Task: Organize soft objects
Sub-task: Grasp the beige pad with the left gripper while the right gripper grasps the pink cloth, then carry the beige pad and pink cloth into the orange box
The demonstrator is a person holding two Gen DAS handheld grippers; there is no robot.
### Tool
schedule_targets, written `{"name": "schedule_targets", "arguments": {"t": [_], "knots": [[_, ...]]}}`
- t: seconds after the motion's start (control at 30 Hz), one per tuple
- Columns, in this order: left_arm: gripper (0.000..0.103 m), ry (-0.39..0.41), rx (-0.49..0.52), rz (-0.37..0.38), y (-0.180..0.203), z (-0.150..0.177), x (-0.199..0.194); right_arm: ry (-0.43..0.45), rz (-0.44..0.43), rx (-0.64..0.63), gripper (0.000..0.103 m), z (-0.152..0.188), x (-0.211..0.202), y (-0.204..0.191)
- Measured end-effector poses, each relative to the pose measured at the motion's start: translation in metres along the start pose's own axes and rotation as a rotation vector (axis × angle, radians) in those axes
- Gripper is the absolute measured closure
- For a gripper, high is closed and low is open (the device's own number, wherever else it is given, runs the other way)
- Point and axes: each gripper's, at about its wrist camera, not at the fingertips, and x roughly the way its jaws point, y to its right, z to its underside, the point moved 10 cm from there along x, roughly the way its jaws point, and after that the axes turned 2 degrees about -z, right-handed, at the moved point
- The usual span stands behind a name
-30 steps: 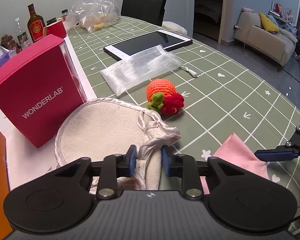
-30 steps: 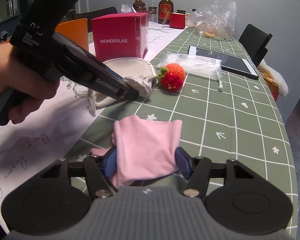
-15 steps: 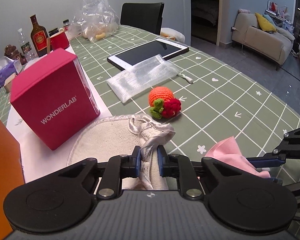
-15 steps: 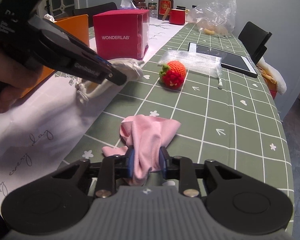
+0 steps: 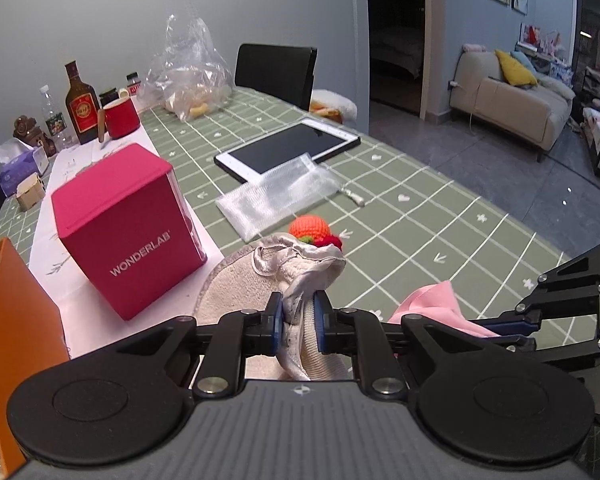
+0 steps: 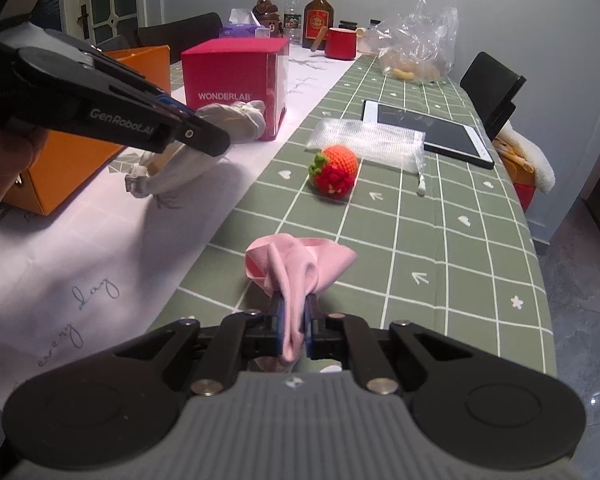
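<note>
My left gripper [image 5: 296, 318] is clamped on a bunched fold of the beige satin-edged pad [image 5: 236, 288], and its raised fabric hides the lower part of the crocheted strawberry [image 5: 315, 231] behind it. My own gripper body cuts off the pad's near end. In the right wrist view the pad [image 6: 204, 148] hangs clear of the white table runner [image 6: 100, 256], part of it hidden behind the left gripper [image 6: 196, 136], which also masks much of the orange box [image 6: 88, 168].

My right gripper [image 6: 294, 326] has just been closing and now pinches the pink cloth [image 6: 300, 264], whose far end fans out above the green checked tablecloth [image 6: 440, 240]; I cannot tell whether it still touches the table.

Further right lie the red WONDERLAB box [image 6: 232, 84], the strawberry [image 6: 334, 172], a clear mesh pouch [image 6: 368, 140] overlapping the tablet [image 6: 428, 132], and a crumpled plastic bag [image 6: 420, 48], contents unclear.
</note>
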Motion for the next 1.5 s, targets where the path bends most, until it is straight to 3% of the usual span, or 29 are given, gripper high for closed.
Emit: {"name": "schedule_targets", "arguments": {"t": [0.23, 0.5, 0.97, 1.17, 1.5], "knots": [[0.086, 0.061, 0.005, -0.013, -0.013, -0.013, -0.034, 0.027, 0.016, -0.024, 0.096, -0.023, -0.011, -0.013], [0.086, 0.154, -0.072, -0.009, -0.044, -0.029, -0.081, 0.071, 0.026, -0.069, 0.096, -0.062, -0.022, -0.034], [0.086, 0.262, -0.177, -0.051, -0.112, -0.027, -0.143, 0.162, 0.006, -0.205, 0.096, -0.144, -0.042, -0.105], [0.086, 0.293, -0.234, -0.068, -0.147, -0.024, -0.169, 0.191, -0.018, -0.264, 0.096, -0.171, -0.047, -0.142], [0.086, 0.269, -0.212, -0.124, -0.185, -0.003, -0.198, 0.224, -0.087, -0.328, 0.096, -0.203, -0.04, -0.207]]}}
